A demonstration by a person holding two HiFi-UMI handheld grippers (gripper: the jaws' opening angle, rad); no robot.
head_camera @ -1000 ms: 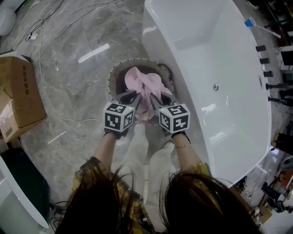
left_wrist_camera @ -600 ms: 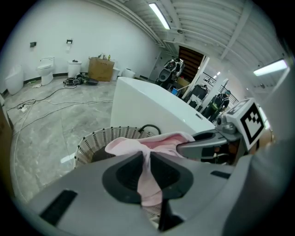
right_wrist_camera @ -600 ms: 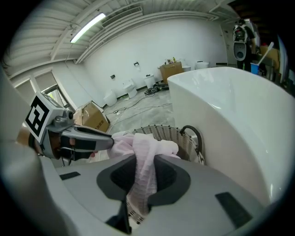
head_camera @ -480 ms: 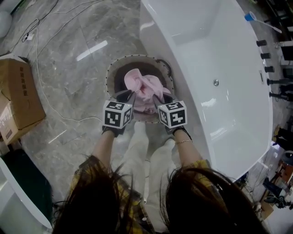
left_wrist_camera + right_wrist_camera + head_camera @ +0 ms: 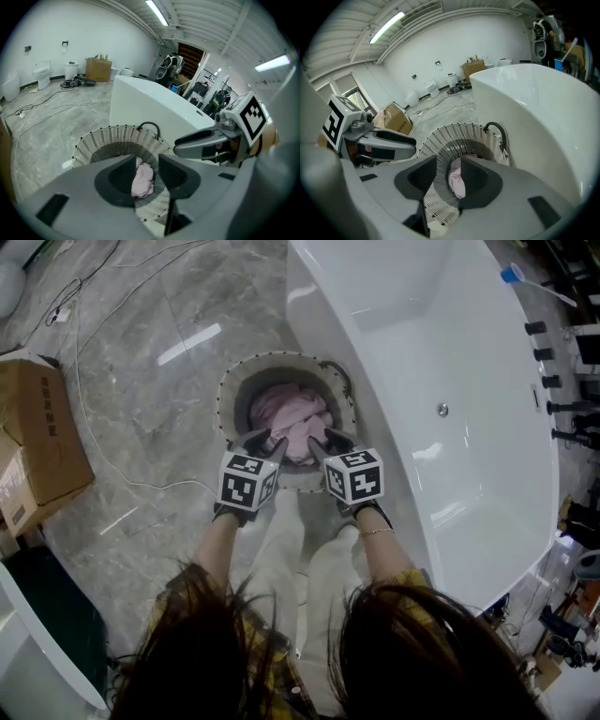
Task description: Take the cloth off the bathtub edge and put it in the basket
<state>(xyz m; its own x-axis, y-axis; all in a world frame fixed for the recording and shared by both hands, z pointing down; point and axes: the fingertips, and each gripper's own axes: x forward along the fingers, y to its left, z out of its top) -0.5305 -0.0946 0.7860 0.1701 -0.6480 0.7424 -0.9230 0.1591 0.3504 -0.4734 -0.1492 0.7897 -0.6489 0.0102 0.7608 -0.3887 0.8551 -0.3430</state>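
To finish the release cleanly, I judge both pairs of jaws should part fully and lift straight up, so no fold snags. The left hand-held gripper (image 5: 266,444) has just been opening its jaws and grips nothing; the pink cloth (image 5: 291,418) lies loose just ahead of and below its tips, inside the basket (image 5: 225,399). The right hand-held gripper (image 5: 325,442) has likewise just been opening and holds nothing, with the cloth below and slightly left of its tips and the bathtub (image 5: 450,352) close on its right.
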